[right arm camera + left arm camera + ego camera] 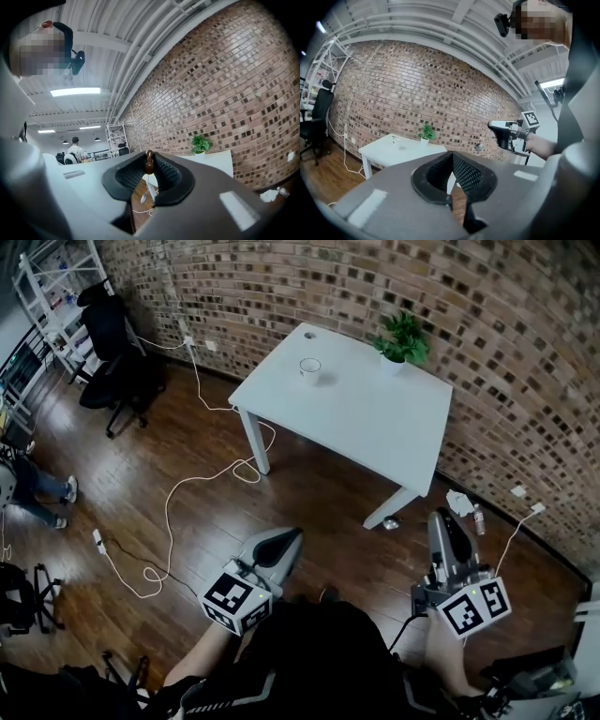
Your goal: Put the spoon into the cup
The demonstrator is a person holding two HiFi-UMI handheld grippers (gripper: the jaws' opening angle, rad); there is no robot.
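A white cup stands on the white table by the brick wall, far ahead of both grippers; it shows as a small cup in the left gripper view. My right gripper is shut on a spoon: the brown handle is pinched between the pads and the metal bowl hangs below. The left gripper view shows that right gripper with the spoon's bowl dangling. My left gripper is shut with nothing in it. Both hover over the wood floor, short of the table.
A potted plant sits at the table's far edge. White cables trail across the floor left of the table. A black office chair and a white shelf stand at the far left. A seated person's legs show at the left edge.
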